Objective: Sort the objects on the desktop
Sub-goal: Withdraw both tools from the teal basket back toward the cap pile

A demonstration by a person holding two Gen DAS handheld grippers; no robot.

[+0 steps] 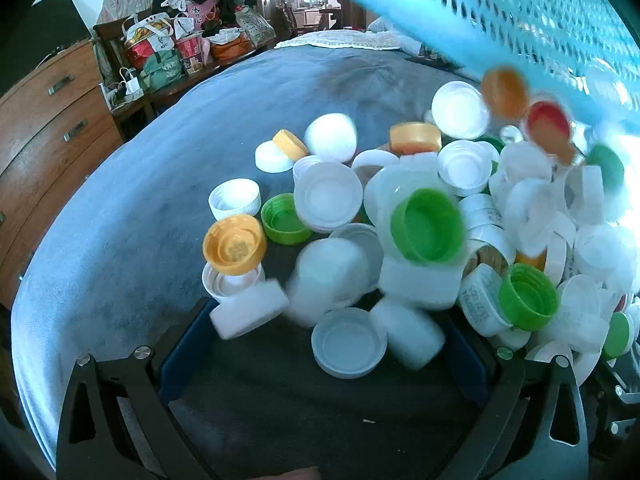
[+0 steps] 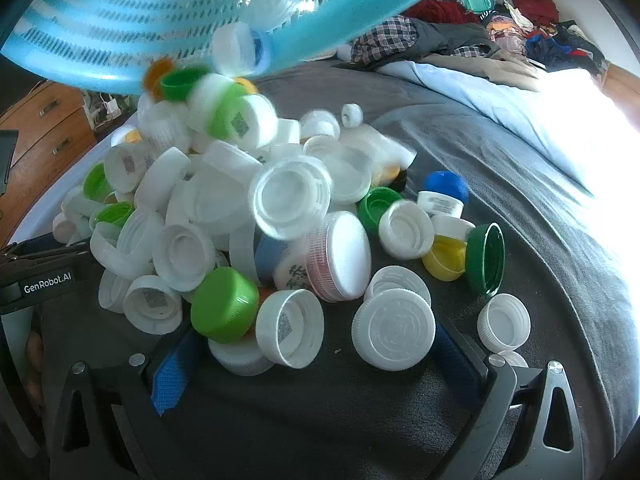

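Both jaws wide, nothing held: left gripper (image 1: pixel 320 344), right gripper (image 2: pixel 316 364). Bottle caps (image 2: pixel 224 208) heaped mid-frame on grey blanket (image 2: pixel 500 184), more spilling from tilted blue basket (image 2: pixel 132 12) at top. Risk: tumbling caps may roll off the soft blanket or wedge between the jaws.

- grey blanket (image 1: pixel 132 208) covers the bed — pale blue sheet (image 2: pixel 480 92) further back
- wooden drawer chest (image 1: pixel 48 128) beside the bed, metal handles
- bags and clothes (image 1: pixel 180 40) piled on a wooden bench
- clothes heap (image 2: pixel 520 28) at wall
- strong daylight (image 2: pixel 600 140) blows out one side
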